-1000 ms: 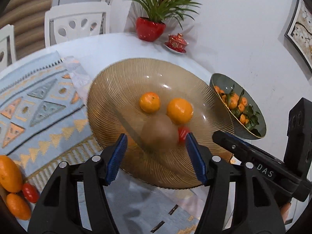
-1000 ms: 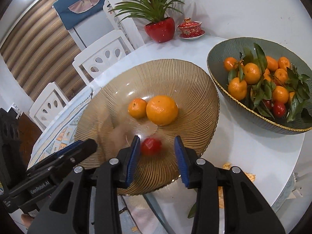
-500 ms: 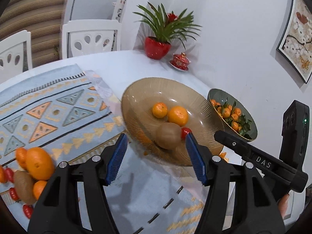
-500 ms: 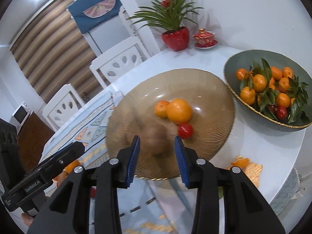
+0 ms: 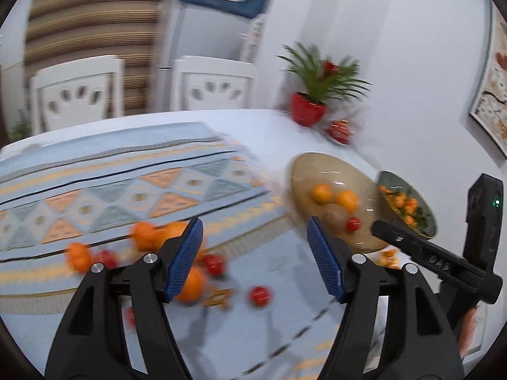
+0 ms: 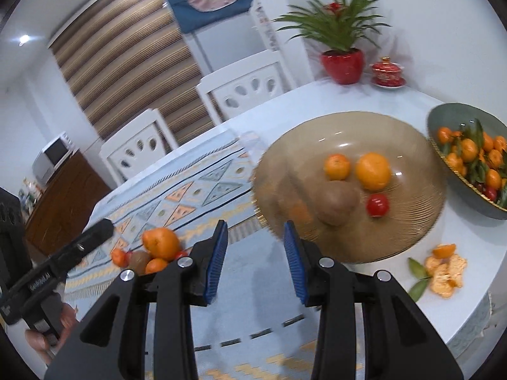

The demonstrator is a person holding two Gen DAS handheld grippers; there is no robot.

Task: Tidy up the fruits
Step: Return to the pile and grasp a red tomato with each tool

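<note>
- Above the patterned cloth (image 5: 133, 190), the left claw (image 5: 255, 253) hangs with its blue pads (image 5: 187, 253) spread wide, gripping nothing and touching nothing.
- Ahead and left of it lies a blurred heap of loose fruit (image 5: 149, 237): oranges and small red ones, with 1 red fruit (image 5: 259, 295) between the pads' line and the camera.
- Over the same cloth the right claw (image 6: 256, 259) is also parted and empty.
- Ahead and right of it sits the amber bowl (image 6: 408, 145), holding 2 oranges (image 6: 372, 171), 1 brown kiwi (image 6: 337, 202) and 1 small red fruit (image 6: 377, 205).
- Farther right, a green bowl (image 6: 443, 120) holds leafy tangerines; orange peel (image 6: 445, 274) lies near the amber bowl.
</note>
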